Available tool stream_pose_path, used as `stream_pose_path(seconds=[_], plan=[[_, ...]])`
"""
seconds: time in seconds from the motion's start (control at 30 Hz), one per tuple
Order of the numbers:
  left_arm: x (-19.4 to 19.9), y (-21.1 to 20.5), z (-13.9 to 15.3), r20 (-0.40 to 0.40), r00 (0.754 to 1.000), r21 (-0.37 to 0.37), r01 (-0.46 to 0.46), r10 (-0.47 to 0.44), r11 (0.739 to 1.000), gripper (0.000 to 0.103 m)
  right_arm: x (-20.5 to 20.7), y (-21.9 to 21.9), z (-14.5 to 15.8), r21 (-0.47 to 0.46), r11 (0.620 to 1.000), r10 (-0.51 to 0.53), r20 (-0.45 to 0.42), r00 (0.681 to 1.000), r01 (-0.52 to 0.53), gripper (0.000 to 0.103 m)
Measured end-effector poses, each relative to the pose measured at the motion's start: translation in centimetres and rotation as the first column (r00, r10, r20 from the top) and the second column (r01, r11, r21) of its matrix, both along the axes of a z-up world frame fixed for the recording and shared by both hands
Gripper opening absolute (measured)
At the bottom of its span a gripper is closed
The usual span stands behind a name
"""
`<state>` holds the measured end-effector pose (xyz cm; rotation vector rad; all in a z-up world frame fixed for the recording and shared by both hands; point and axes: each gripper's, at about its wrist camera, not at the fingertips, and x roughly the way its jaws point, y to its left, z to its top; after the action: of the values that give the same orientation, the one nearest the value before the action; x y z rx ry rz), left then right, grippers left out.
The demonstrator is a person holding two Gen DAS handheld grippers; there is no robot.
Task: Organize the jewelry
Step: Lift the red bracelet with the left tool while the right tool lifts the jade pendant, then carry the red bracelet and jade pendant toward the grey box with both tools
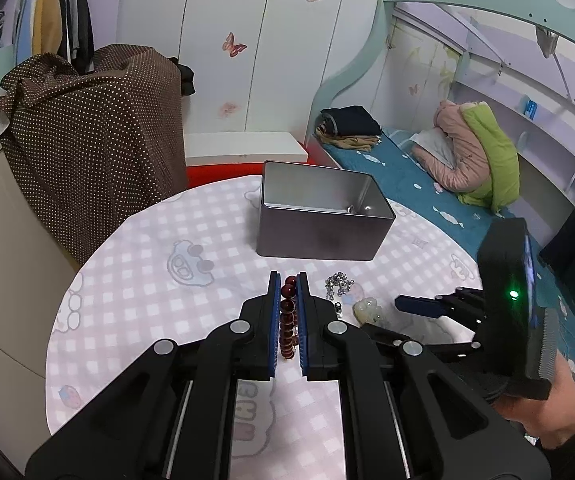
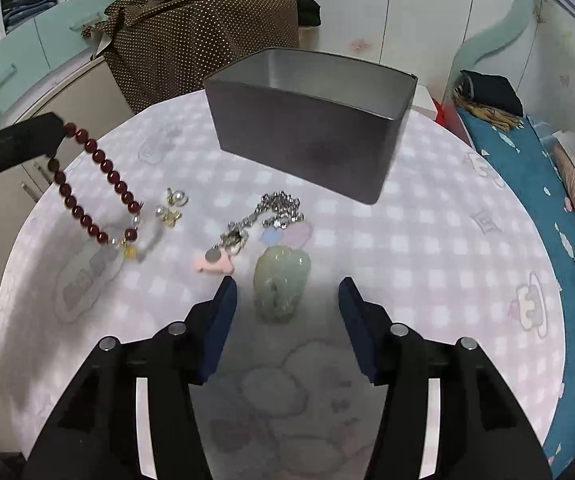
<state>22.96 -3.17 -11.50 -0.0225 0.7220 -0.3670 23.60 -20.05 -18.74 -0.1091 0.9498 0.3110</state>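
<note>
My left gripper is shut on a dark red bead bracelet. In the right wrist view the bracelet dangles from the left gripper over the table's left side, its gold charm near the cloth. My right gripper is open. A pale green jade pendant lies on the cloth between its blue pads, which stand clear of it on both sides. A silver chain and pearl earrings lie just beyond. In the left wrist view the right gripper sits beside the pendant and chain.
An open grey metal tin stands on the far half of the round table with its pink checked cloth; something small and shiny lies in a corner. A bed lies to the right, a brown dotted cover to the left.
</note>
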Motion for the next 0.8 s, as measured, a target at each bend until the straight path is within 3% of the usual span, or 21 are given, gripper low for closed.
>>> stream_pose_path(seconds=[0.07,0.13,0.17,0.53,0.8], plan=[[0.0,0.0,0.0,0.000,1.000,-0.001,-0.001,0.001,1.000,0.008,0.3,0.5,-0.4,-0.040,0.999,0.007,0.018,1.000,-0.006,0.045],[0.0,0.0,0.0,0.001,1.000,0.000,-0.002,0.002,1.000,0.008,0.4,0.9,-0.4,-0.042,0.999,0.027,0.031,0.999,-0.026,0.029],[0.0,-0.1,0.0,0.002,1.000,0.000,-0.002,0.002,1.000,0.008,0.4,1.1,-0.3,-0.057,0.998,0.034,0.029,0.999,-0.033,0.027],[0.4,-0.1,0.7,0.017,1.000,-0.003,0.003,-0.003,1.000,0.008,-0.5,-0.1,1.2,0.012,0.999,0.032,0.031,0.999,-0.033,0.026],[1.4,-0.9,4.0,0.089,0.996,-0.008,0.031,-0.031,0.999,0.008,0.5,-0.4,7.5,0.069,0.996,0.039,0.150,0.988,-0.050,0.026]])
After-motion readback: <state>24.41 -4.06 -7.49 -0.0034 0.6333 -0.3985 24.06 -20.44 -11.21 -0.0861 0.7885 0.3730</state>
